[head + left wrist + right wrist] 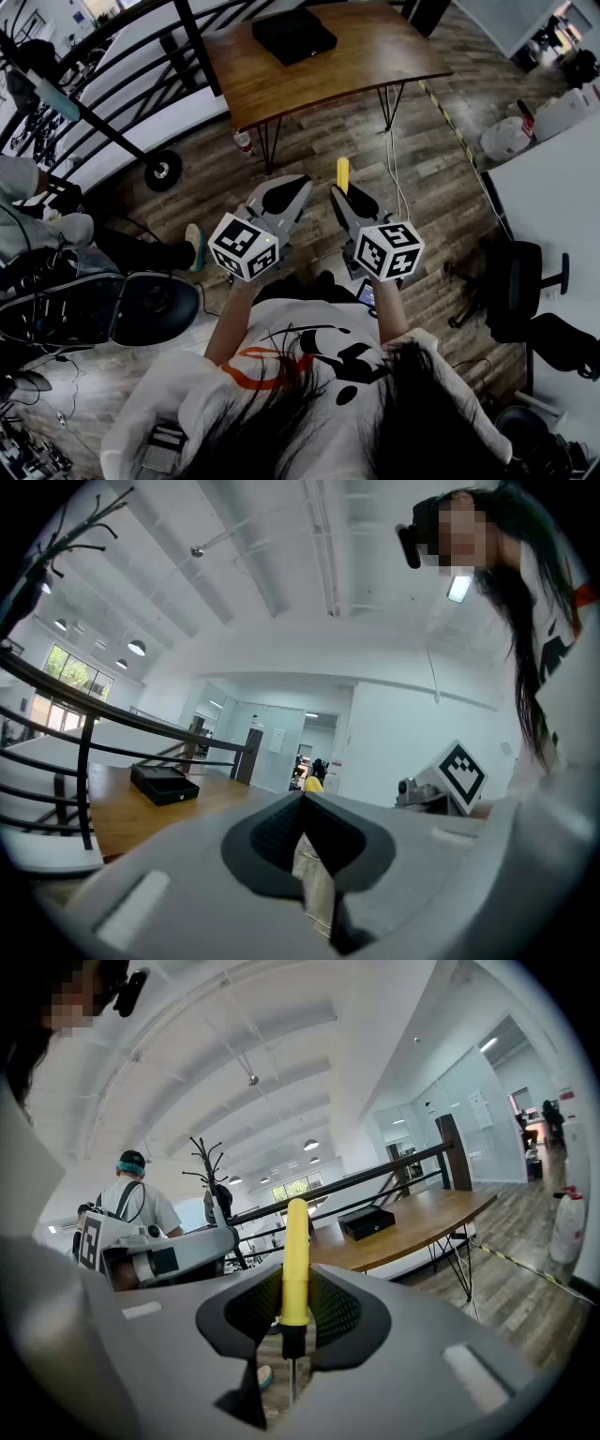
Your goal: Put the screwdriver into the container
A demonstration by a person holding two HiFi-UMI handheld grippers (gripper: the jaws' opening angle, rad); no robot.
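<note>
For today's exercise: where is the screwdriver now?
In the head view, the screwdriver sits clamped in the right gripper, beside the left gripper, short of the wooden table.

An open-plan office or lab loft — wooden table (375,47), black railing (195,42), office chair (520,281), glass partitions (272,738), plank floor (441,187).

Grey left gripper (292,186) and right gripper (342,194) carry black-and-white marker cubes (244,246)

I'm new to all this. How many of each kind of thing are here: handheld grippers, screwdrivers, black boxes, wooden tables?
Grippers: 2 (left gripper, right gripper)
Yellow screwdriver: 1
Black box: 1
Wooden table: 1
Total: 5
</note>
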